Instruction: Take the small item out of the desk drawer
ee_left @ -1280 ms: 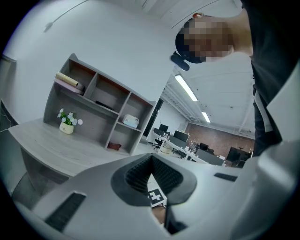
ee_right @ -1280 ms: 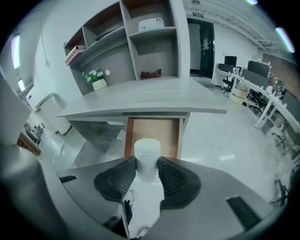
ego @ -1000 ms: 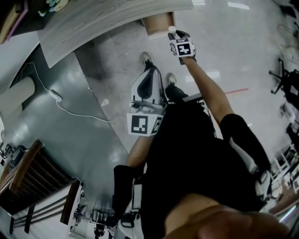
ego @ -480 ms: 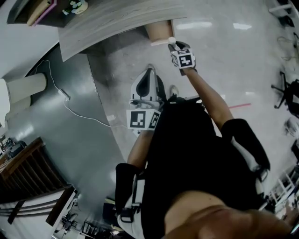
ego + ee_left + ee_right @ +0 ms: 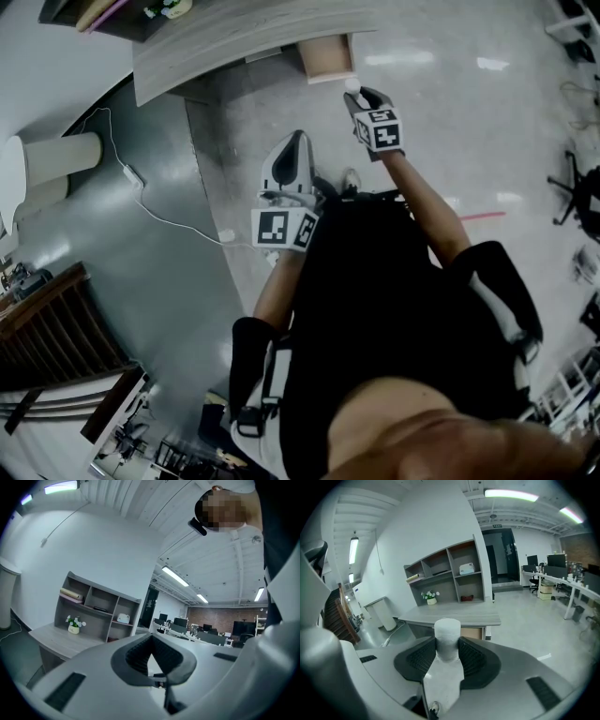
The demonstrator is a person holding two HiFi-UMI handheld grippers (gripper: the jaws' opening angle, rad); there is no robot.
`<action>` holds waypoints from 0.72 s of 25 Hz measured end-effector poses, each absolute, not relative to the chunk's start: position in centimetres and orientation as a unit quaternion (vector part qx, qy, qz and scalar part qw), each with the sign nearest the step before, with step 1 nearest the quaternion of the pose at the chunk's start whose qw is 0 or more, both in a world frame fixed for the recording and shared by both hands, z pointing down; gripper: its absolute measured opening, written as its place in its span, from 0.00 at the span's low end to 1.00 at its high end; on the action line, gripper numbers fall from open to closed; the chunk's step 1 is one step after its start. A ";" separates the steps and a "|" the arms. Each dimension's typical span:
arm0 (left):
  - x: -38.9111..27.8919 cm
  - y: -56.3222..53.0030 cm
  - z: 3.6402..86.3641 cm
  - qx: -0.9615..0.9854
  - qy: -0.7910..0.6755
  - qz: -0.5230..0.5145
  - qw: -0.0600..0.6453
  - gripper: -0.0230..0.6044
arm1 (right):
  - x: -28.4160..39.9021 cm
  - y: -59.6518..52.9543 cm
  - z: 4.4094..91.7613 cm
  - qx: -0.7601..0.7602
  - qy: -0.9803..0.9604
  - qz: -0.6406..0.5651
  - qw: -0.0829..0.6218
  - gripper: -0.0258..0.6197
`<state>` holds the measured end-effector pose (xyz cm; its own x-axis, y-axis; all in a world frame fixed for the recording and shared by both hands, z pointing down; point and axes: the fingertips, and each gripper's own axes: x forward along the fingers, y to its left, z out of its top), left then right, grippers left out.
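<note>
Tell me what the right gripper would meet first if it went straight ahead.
Probably the desk, near its drawer, though depth is unclear; the white cylinder in the right gripper would touch first.

Small white cylinder (image 5: 447, 637) clamped between jaws of right gripper (image 5: 447, 649), just in front of open wooden drawer (image 5: 326, 58) under grey wood-grain desk (image 5: 234, 36). Left gripper (image 5: 291, 161) lower left of right gripper, nearer body. Open grey shelf unit (image 5: 451, 569) at desk rear, with small potted flowers (image 5: 431, 596) just before it.

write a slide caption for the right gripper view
Right gripper shut on a small white cylinder, facing the desk and shelf unit
</note>
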<state>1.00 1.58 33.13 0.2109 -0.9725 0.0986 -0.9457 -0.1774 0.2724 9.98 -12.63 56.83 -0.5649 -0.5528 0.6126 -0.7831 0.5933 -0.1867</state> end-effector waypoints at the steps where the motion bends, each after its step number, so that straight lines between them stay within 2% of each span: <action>1: 0.9 1.8 33.2 0.766 -0.625 -0.050 0.140 0.03 | 10.1 -12.1 56.3 0.391 -0.856 0.224 0.252 0.27; 18: -3.2 3.4 33.1 0.787 -0.597 -0.049 0.147 0.03 | 8.6 -5.0 45.3 0.409 -0.872 0.205 0.176 0.27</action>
<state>-3.22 3.36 33.14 0.2822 -0.9543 0.0986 -0.9252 -0.2435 0.2909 8.58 -5.04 45.32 -0.6040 -0.6405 0.4743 -0.7847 0.5821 -0.2131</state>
